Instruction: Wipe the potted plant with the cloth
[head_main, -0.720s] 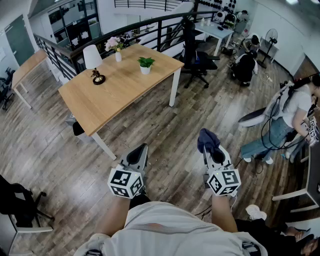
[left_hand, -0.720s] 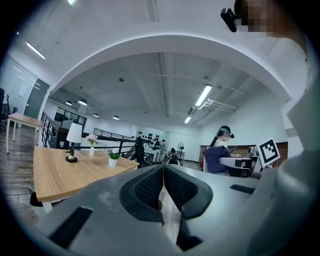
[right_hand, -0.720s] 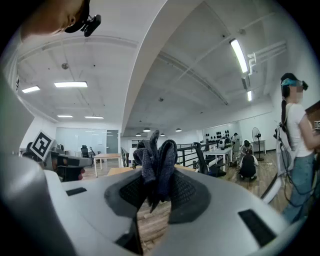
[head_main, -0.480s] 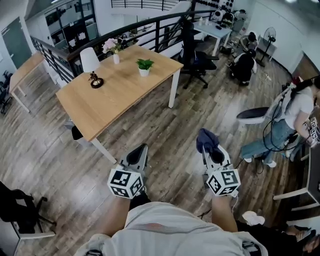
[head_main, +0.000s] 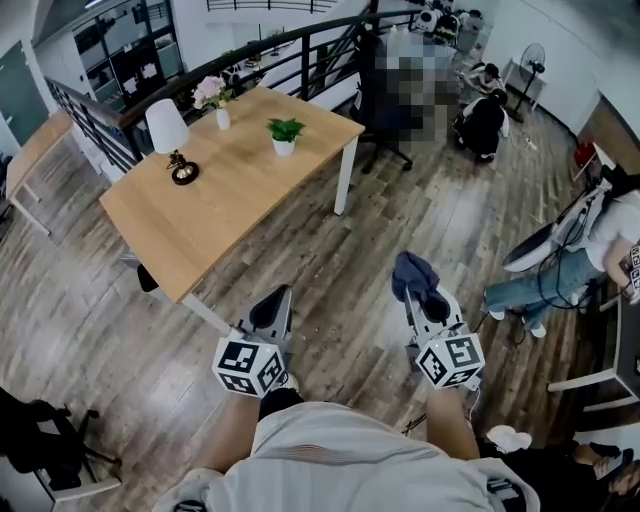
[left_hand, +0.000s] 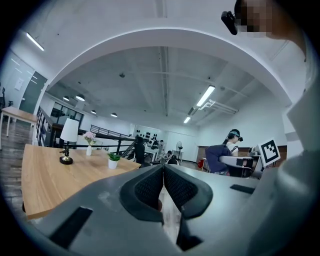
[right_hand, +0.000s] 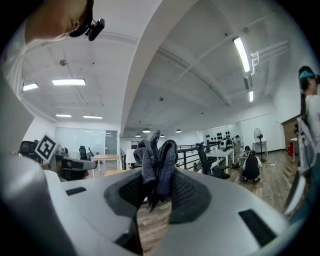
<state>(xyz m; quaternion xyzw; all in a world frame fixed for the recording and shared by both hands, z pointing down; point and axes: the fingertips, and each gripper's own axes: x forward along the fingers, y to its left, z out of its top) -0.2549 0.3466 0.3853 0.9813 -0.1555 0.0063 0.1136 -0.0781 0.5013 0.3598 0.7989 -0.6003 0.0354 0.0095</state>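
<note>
Head view has the whole setup, and the table (head_main: 200, 210) is what to steer by. One potted plant (head_main: 284, 134) stands upright on the table's far side, near the right-hand edge. One lamp (head_main: 170, 140) and one vase of flowers (head_main: 213, 98) sit further left along that far side. That's three things on the table in total.

Both grippers are out over the wooden floor (head_main: 350, 250), off the table's near right corner and well apart from it. So the plant lies ahead and to the left of both. The left gripper (head_main: 283, 294) is on the side closer to the table, jaws pressed together with nothing between them. The right gripper (head_main: 425, 298) is the one that matters: it's clamped on the one cloth (head_main: 413, 274), a dark blue-grey wad that sticks up out of the jaws in a bunch.

My read is wiping hasn't started. The cloth hand is the farther of the two, so it has to travel forward and swing left across the table's corner to reach the leaves. The pot looks small and light, so the empty gripper may need to steady it.
</note>
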